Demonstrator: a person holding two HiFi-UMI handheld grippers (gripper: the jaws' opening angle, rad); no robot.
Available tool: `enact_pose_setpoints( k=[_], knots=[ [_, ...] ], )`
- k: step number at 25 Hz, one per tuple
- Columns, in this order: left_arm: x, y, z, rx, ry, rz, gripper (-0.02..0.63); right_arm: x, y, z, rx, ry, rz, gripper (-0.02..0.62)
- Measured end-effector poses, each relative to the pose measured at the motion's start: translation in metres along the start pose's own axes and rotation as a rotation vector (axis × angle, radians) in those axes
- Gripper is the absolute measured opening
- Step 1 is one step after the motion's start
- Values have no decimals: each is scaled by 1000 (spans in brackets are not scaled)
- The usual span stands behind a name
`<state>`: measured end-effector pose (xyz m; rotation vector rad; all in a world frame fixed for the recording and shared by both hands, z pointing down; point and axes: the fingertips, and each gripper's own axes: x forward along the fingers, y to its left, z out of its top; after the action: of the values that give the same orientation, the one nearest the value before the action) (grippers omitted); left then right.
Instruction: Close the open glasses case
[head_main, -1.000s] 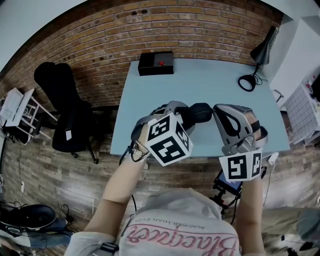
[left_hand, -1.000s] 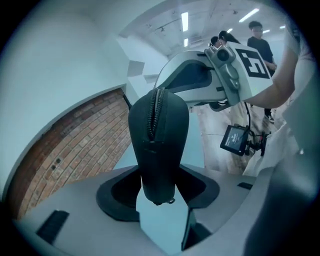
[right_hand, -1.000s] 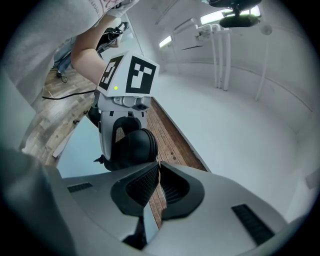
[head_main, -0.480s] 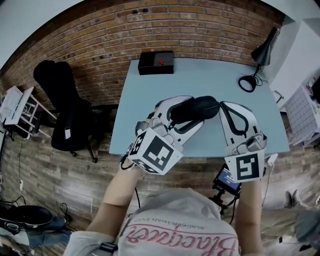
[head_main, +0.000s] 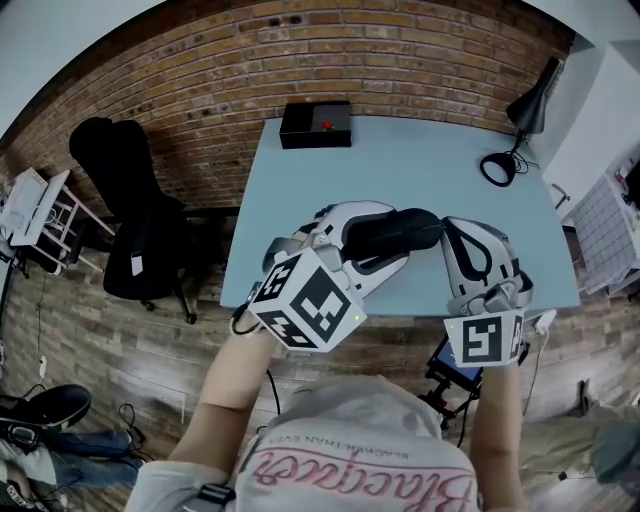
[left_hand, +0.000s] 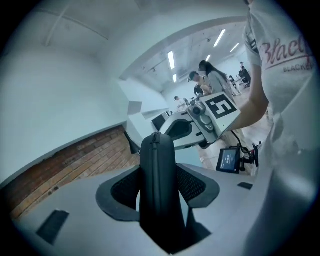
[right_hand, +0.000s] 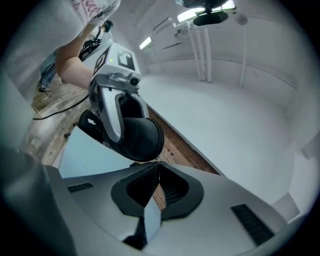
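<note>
The black zippered glasses case (head_main: 392, 229) is held off the light blue table (head_main: 400, 160), lying roughly level between my two grippers. My left gripper (head_main: 366, 242) is shut on it across its body; in the left gripper view the case (left_hand: 157, 180) stands edge-on between the pads, its zipper seam facing me. My right gripper (head_main: 446, 228) is at the case's right end. In the right gripper view its jaws (right_hand: 158, 166) meet at the tips just under the case's rounded end (right_hand: 142, 137), pinching what looks like the small zipper pull.
A black box with a red button (head_main: 314, 125) sits at the table's far edge and a black desk lamp (head_main: 520, 105) at its far right corner. A black bag on a chair (head_main: 135, 225) stands left of the table. A small screen (head_main: 455, 360) hangs below the near right edge.
The left gripper has swung its cube down and left, turning the case out lengthwise toward the right gripper. The right gripper has drawn in to the case's right end.
</note>
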<state>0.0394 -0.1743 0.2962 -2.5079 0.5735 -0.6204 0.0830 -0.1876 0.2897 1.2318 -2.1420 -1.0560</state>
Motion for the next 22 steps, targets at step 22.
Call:
enact_pose_setpoints(
  k=[22],
  knots=[
    [17, -12, -38, 125, 408, -42, 230, -2, 21, 2, -524, 128, -44, 21]
  ],
)
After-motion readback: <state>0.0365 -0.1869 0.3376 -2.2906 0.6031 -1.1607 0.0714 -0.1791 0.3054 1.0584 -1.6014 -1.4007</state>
